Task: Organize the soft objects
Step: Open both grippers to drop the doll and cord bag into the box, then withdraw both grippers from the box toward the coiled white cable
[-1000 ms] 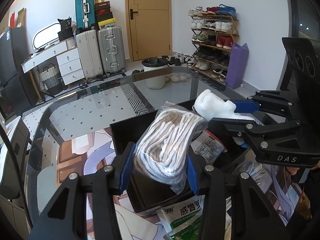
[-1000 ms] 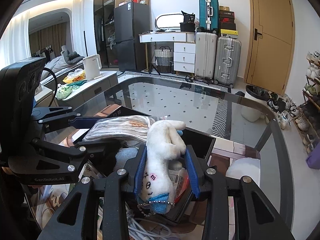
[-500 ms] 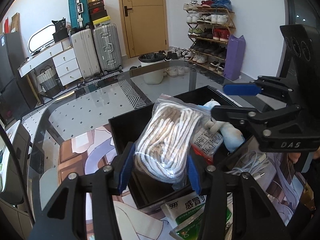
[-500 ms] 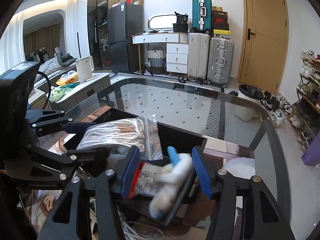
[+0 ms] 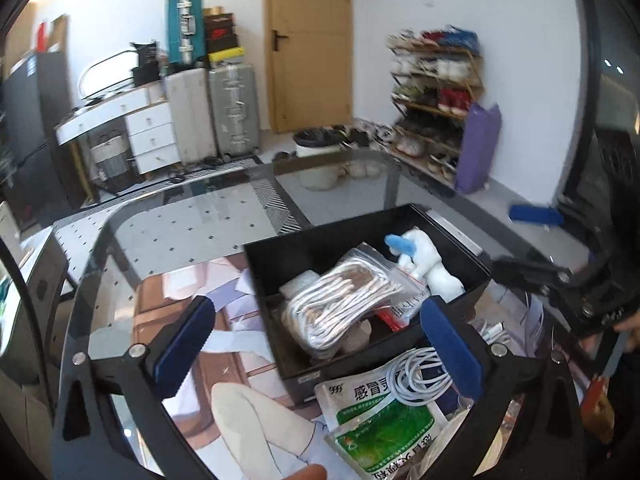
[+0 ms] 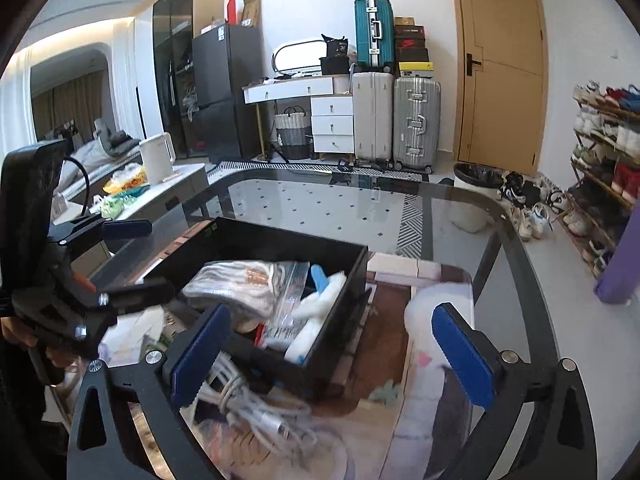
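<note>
Bag of cords (image 5: 344, 304): a clear zip bag of white coiled cords, lying tilted in the black box, near its left-front part; in my right view (image 6: 244, 284) it sits at the box's left side.
Plush (image 5: 424, 256): white soft toy with a blue tip, lying in the box just right of the bag, against the box's right wall; in my right view (image 6: 316, 308) it leans along that same wall.
Box (image 5: 304, 248): black, open-topped, on the worktop; paper packets and something red lie under the bag and plush.
My left claw (image 5: 320, 344): spread wide, nothing between its blue pads (image 5: 184, 344); it hovers just in front of the box.
My right claw (image 6: 332, 360): spread wide too, nothing pinched; it hangs over the box's near right corner, one pad (image 6: 200, 356) over the cables, the other over the mat.
Each claw seen from the other: my right one (image 5: 552, 240) shows at the right edge of the left view, jaws apart; my left one (image 6: 132, 256) at the left edge of the right view, jaws apart.
Medicine pouch (image 5: 380, 420): green and white, flat on the worktop, just in front of the box.
Cables (image 5: 420, 372): a white coiled bundle resting on the pouch, touching the box's front.
Worktop (image 6: 360, 204): dark glass with a rounded rim, a printed mat (image 5: 224, 400) under the box.
</note>
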`<state>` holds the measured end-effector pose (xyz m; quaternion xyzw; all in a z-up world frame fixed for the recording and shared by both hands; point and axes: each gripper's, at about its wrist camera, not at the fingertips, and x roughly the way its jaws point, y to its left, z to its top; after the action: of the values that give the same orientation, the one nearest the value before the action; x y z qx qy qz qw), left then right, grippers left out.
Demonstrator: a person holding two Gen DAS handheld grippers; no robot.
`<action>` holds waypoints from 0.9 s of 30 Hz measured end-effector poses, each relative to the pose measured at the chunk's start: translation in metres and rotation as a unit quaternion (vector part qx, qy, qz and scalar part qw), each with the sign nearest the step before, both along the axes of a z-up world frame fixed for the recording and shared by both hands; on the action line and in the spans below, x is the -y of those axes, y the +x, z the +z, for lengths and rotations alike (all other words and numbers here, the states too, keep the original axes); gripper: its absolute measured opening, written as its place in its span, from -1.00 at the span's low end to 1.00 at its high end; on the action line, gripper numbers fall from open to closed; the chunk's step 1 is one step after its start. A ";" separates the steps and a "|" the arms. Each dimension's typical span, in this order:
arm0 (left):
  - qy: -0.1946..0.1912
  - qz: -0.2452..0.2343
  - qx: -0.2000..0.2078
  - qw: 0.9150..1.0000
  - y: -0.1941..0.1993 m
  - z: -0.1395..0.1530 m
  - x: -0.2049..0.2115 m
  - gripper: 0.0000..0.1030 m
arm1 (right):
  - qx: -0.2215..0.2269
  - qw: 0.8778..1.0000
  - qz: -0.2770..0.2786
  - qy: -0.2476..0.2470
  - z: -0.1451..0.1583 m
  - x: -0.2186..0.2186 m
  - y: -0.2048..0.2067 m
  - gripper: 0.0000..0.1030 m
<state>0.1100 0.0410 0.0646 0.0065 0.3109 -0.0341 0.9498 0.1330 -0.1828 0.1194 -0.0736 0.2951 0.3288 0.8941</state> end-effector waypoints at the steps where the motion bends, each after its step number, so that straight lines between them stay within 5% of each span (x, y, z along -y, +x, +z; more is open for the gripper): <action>1: -0.004 0.006 0.001 1.000 -0.004 -0.001 -0.001 1.00 | -0.005 1.000 0.000 0.001 -0.002 0.002 -0.004 0.99; 14: -0.020 0.043 0.003 0.999 -0.048 -0.015 -0.005 1.00 | -0.026 0.999 0.011 -0.015 -0.022 0.018 -0.054 0.99; 27: -0.024 0.064 -0.025 0.997 -0.052 -0.035 -0.005 1.00 | -0.079 0.997 0.019 -0.008 -0.033 0.006 -0.049 0.99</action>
<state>0.0578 0.0463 0.0291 -0.0373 0.3334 0.0190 0.9419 0.0838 -0.1883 0.0863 -0.0604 0.3657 0.3478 0.8612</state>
